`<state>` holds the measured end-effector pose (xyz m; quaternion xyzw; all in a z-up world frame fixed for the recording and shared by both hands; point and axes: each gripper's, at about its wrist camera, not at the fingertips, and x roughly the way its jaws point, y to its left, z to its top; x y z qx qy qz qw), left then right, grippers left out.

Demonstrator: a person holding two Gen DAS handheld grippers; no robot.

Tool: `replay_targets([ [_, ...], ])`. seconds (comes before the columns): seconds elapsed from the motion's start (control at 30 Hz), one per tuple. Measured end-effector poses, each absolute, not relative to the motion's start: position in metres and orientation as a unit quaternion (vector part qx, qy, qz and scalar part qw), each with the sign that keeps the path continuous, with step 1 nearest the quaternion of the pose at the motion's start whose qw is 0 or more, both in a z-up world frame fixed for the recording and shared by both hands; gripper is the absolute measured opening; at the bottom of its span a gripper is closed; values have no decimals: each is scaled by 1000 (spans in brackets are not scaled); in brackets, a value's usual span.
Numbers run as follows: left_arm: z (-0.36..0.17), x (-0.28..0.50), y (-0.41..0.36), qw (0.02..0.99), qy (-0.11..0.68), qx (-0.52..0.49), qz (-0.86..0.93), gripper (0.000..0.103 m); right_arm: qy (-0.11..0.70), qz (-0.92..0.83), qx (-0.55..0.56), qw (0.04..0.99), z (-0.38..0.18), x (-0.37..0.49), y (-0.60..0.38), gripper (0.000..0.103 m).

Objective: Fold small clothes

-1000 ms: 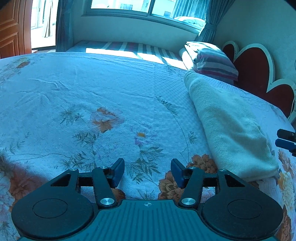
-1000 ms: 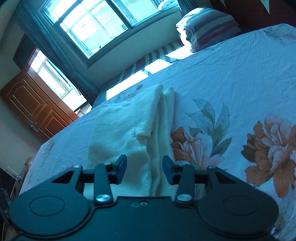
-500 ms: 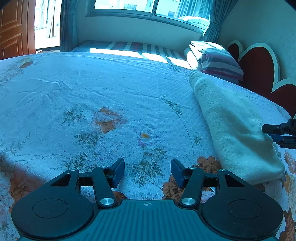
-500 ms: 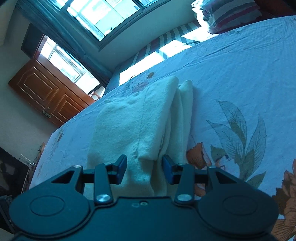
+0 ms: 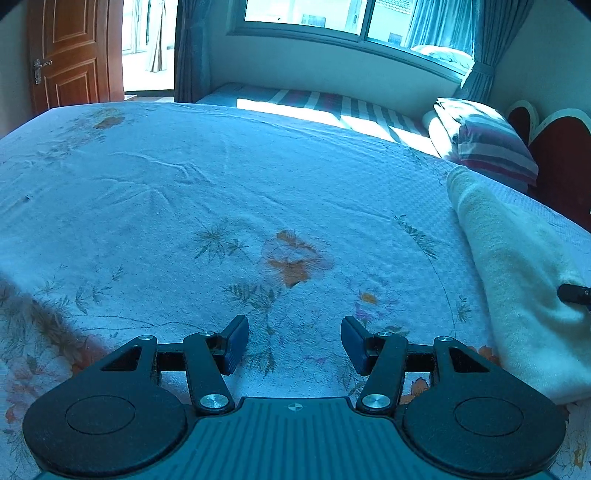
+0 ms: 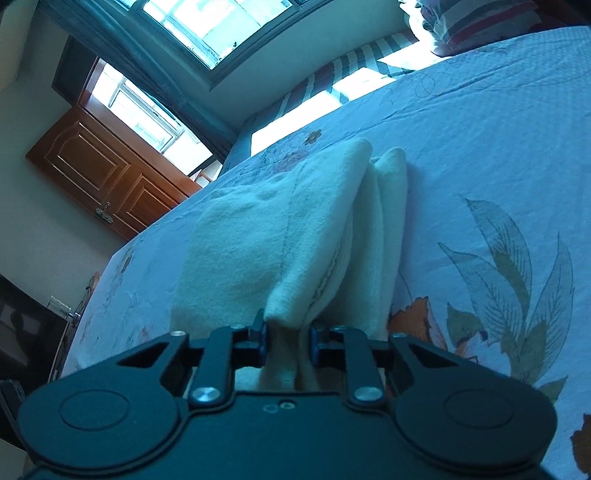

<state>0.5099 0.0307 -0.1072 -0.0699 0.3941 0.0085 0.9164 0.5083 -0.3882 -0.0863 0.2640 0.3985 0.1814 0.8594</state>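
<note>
Right by us, our right gripper (image 6: 287, 341) has just been closing, and now its blue pads (image 6: 261, 341) pinch the near end of the cream cloth (image 6: 280, 236). A bunch of that cloth sits btwn the two pads, so it's a real grip. From the left wrist view we see only a dark tip of this gripper (image 5: 574, 294), touching the cloth's near part at the right edge.

Our left gripper (image 5: 294, 345) is about halfway open w/ nothing in it. Its blue pads (image 5: 236, 343) hang over the bed sheet (image 5: 221, 192), over the flower print (image 5: 293, 258), and we can't tell if they touch the sheet.

The cream cloth lies on the bed, folded long, w/ a top layer and more layers showing at its side. It runs away from us toward the far edge of the bed, off to the right of the left gripper.

Farther back is a striped pillow (image 5: 487, 142) next to a red heart-shaped headboard (image 5: 554, 151). Past the bed there's a striped bench (image 5: 325, 107) under the window (image 5: 332, 18), curtains (image 5: 480, 40) by it, and a brown wood door (image 5: 74, 55) at the far left.
</note>
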Motion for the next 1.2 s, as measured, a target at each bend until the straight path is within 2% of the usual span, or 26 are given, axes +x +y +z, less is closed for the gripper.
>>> replay_targets([
  [0.27,-110,516,36,917,391,-73,12,56,390,180,236,872,-81,504,-383,17],
  [0.4,-109,518,40,918,389,-73,18,62,370,185,208,886,-62,499,-378,15],
  [0.5,-109,518,44,918,389,-73,19,63,354,192,180,897,-43,496,-378,15],
  [0.57,-110,518,44,917,391,-70,18,64,372,172,168,897,-47,503,-383,15],
  [0.73,-112,517,43,916,396,-63,13,64,407,152,219,874,-77,516,-404,16],
  [0.9,-112,517,41,916,395,-64,11,66,403,178,266,857,-74,511,-402,16],
  [1.0,-111,519,36,916,397,-63,8,67,418,159,254,858,-87,514,-400,14],
  [1.13,-106,519,27,919,389,-58,-3,67,399,150,270,864,-76,502,-410,27],
  [1.2,-103,520,18,921,386,-58,-13,67,389,142,259,873,-69,489,-412,27],
])
